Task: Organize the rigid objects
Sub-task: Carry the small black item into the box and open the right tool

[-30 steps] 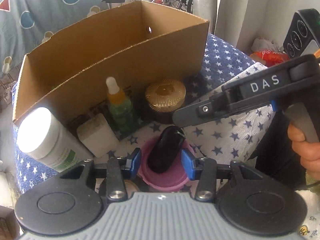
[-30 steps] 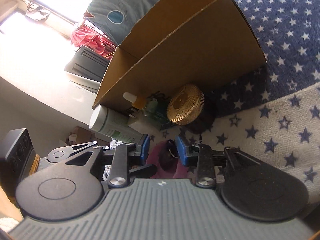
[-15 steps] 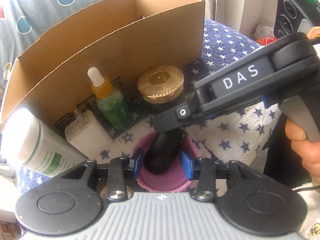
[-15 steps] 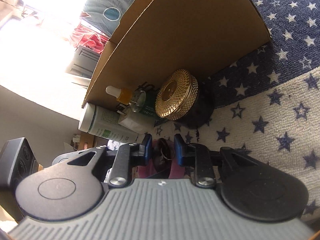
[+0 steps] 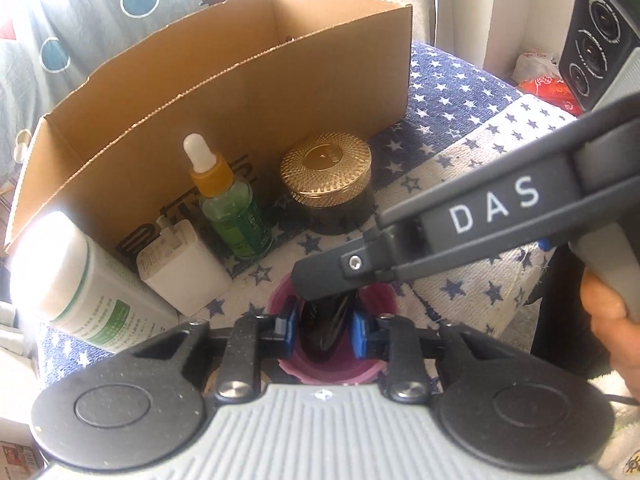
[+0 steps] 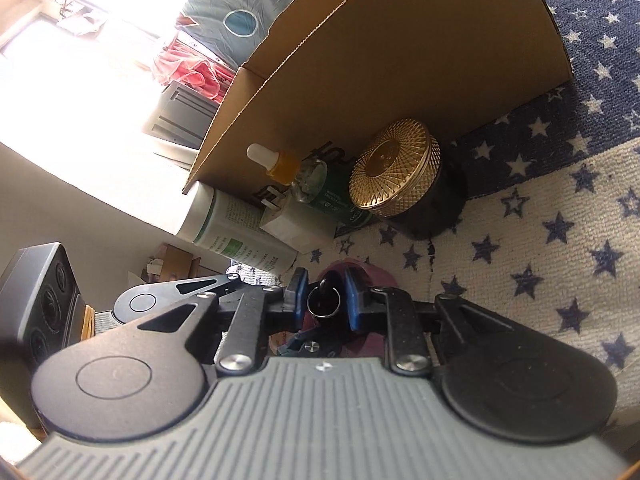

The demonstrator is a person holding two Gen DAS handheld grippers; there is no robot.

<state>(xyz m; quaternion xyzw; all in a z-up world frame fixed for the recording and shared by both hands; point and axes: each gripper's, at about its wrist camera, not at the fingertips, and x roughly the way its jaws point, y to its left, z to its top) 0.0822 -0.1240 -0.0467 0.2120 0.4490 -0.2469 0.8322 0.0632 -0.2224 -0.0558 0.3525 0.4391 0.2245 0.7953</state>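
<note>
Spotted the black key fob [image 5: 324, 320] standing on end inside the pink cup [image 5: 332, 376], at the near edge of the star cloth [image 5: 460, 168]; caught the left gripper [image 5: 324, 326] pinched in on it, blue pads pressed to both flanks, so called that a grasp on the fob; found the right gripper [image 6: 326, 296] reaching across from the side, pads bracketing the upper end where the key ring [image 6: 324, 304] hung; could not tell whether those pads actually touched. Judged the fob light, hard and smooth-shelled, likely slick under rubber pads; reckoned the flat sides the place to take hold, not the loose ring, which looked apt to swing and slip; guessed the cup light enough to lift or tip along with the fob if the walls dragged. Noted tight quarters: white charger [image 5: 184, 268] and white bottle [image 5: 80, 288] close on the left, dropper bottle [image 5: 232, 216] and gold-lidded jar [image 5: 326, 168] just behind, all lined against the front wall of the cardboard box [image 5: 280, 92]; marked the dropper bottle as tall, narrow and easy to knock. Read the open way as straight up out of the cup, then over the box wall; saw bare cloth to the right, though crossed there by the right tool's body.
</note>
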